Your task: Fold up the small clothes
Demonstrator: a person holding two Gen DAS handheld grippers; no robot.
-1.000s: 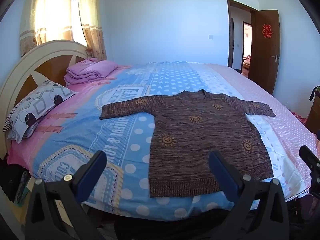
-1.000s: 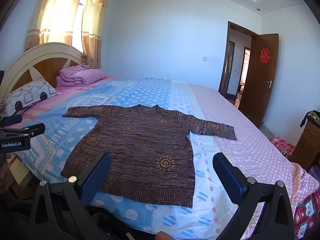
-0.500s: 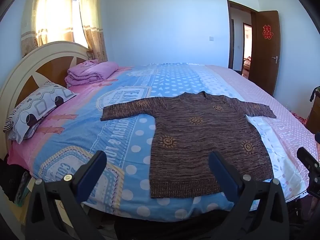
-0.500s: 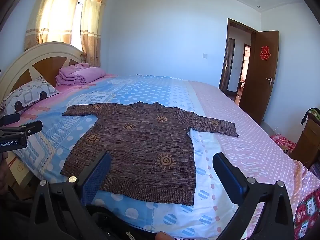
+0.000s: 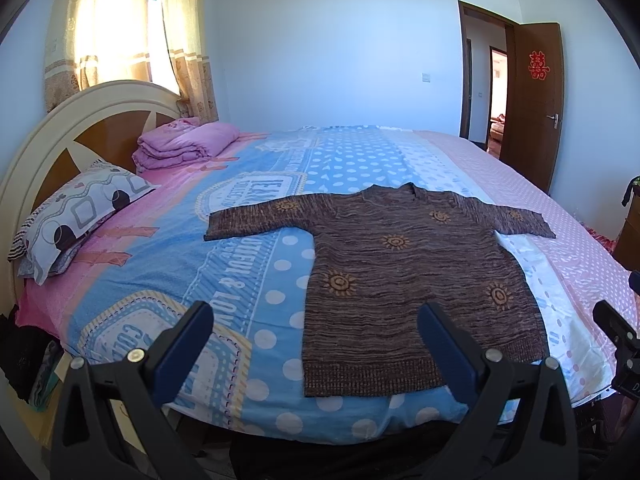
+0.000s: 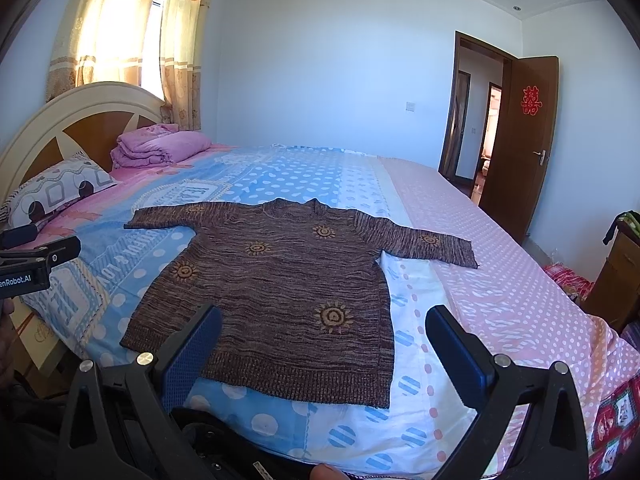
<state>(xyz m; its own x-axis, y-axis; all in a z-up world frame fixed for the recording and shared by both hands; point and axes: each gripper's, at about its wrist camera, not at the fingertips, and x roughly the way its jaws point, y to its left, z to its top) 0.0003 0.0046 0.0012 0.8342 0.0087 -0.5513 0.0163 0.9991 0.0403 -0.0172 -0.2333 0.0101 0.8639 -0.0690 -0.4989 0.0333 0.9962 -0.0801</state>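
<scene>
A brown knitted sweater (image 5: 404, 276) with orange sun motifs lies flat on the bed, both sleeves spread, hem toward me; it also shows in the right wrist view as the sweater (image 6: 288, 284). My left gripper (image 5: 316, 316) hovers open off the bed's near edge, left of the hem. Open too, my right gripper (image 6: 324, 320) hangs off the same edge in front of the hem. Neither touches the cloth. The left gripper's body (image 6: 36, 264) pokes in at the right view's left edge.
The bed (image 5: 168, 272) has a blue, white and pink dotted cover. A patterned pillow (image 5: 76, 216) and a folded pink blanket (image 5: 184, 148) lie by the headboard (image 5: 60, 136). A brown door (image 5: 536, 104) stands open at the far right. A wooden cabinet (image 6: 616, 280) stands right of the bed.
Both views have shifted slightly; the sweater sits a little lower in the left wrist frame and higher in the right wrist frame. The sweater itself has not moved. Both grippers remain open.
</scene>
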